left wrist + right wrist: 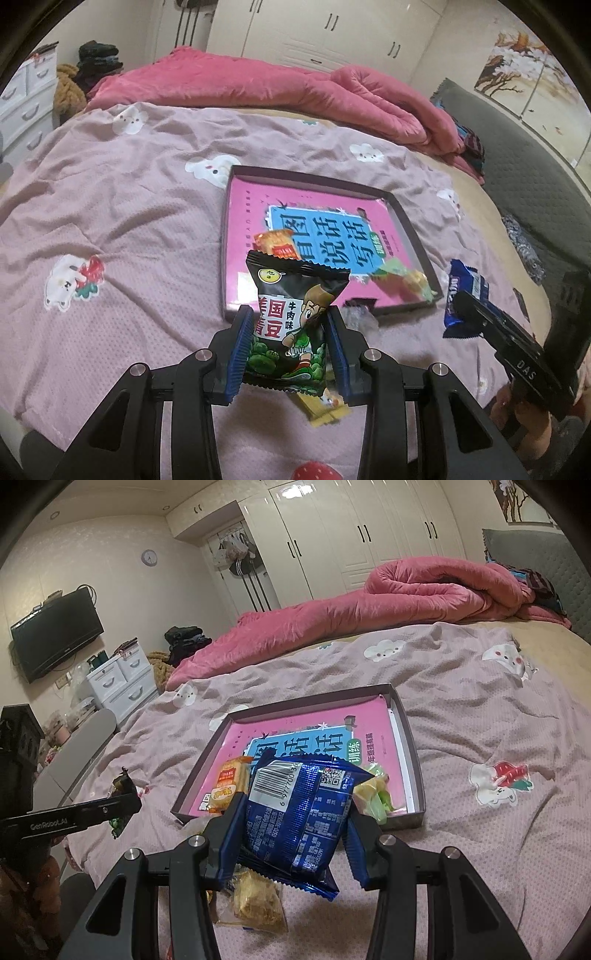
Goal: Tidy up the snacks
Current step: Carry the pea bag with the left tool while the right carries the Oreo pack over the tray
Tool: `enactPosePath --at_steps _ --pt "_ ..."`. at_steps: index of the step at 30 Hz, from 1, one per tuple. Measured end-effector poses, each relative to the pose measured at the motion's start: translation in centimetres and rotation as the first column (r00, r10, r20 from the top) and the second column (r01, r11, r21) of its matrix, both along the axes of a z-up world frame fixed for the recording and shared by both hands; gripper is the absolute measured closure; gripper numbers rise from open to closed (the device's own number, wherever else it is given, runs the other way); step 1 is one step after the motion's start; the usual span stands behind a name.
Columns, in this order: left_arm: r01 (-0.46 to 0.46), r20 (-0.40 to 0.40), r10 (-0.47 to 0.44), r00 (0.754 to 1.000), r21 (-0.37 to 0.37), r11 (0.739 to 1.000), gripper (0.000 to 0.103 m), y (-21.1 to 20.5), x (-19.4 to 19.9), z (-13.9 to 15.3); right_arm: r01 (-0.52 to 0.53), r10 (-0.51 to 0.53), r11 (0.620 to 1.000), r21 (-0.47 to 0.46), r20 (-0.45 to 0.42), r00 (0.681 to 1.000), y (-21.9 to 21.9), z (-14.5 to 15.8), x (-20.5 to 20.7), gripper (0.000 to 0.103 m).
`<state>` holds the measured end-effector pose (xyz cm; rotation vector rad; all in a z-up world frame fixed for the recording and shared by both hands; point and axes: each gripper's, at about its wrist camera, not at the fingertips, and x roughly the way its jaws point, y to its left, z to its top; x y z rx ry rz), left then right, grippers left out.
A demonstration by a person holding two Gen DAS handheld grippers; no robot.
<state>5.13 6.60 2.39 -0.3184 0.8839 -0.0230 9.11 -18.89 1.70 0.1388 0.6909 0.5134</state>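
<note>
Covering the bed [469, 192]: pink cartoon-print sheet [129, 206].

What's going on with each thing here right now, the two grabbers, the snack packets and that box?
left gripper: shut on black pea packet, held up
right gripper: shut on blue packet, held up
box: open, holding orange packet and green packet
yellow packet: on bedspread

Left gripper [290, 350] clamped, right gripper [293, 843] clamped, both apparently raised
</note>
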Motion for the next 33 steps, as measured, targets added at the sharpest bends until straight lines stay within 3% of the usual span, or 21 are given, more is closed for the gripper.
enactPosePath --at_steps 15,33 --pt "-0.045 -0.02 0.045 0.999 0.011 0.999 0.062 1.2 4.3 -1.8 0.017 -0.017 1.0 -0.005 0.02 1.0 0.6 0.5 2.0 0.055" --pt "-0.061 -0.115 0.074 0.991 0.106 0.992 0.062 -0.2 8.6 -5.7 0.051 -0.051 0.999 -0.012 -0.001 0.999 1.3 -0.5 4.7 0.055"
